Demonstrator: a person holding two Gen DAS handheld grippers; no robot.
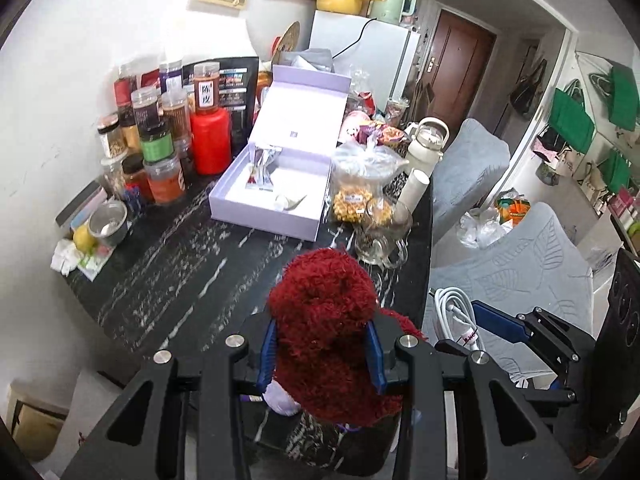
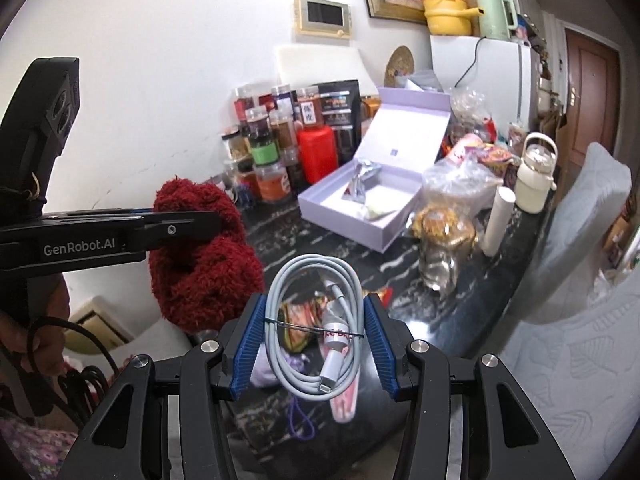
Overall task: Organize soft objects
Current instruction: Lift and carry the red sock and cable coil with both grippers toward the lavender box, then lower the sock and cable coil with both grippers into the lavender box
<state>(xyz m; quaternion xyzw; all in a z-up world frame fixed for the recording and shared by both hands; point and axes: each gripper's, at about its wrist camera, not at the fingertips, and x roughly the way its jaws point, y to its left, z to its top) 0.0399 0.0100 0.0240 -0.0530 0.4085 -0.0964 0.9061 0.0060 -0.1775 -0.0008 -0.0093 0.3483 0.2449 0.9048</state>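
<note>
My left gripper [image 1: 322, 354] is shut on a fluffy dark red knitted bundle [image 1: 326, 320], held above the black marble table [image 1: 168, 280]. The right wrist view shows that red bundle [image 2: 200, 256] from the side, pinched in the left gripper [image 2: 208, 220]. My right gripper [image 2: 314, 338] is shut on a coiled white charging cable [image 2: 316, 332], its blue pads pressing the coil from both sides. That cable [image 1: 460, 316] and the right gripper [image 1: 504, 332] appear at the right of the left wrist view. An open lilac gift box [image 1: 280, 176] lies further back on the table.
Spice jars [image 1: 160, 148] and a red bottle [image 1: 210, 140] crowd the back left by the wall. Snack bags [image 1: 360, 184], a glass cup [image 1: 382, 232], a white tube [image 1: 414, 190] and a kettle jug [image 1: 426, 144] line the right edge. Grey covered chairs [image 1: 516, 272] stand beside the table. Small packets [image 2: 300, 328] lie under the cable.
</note>
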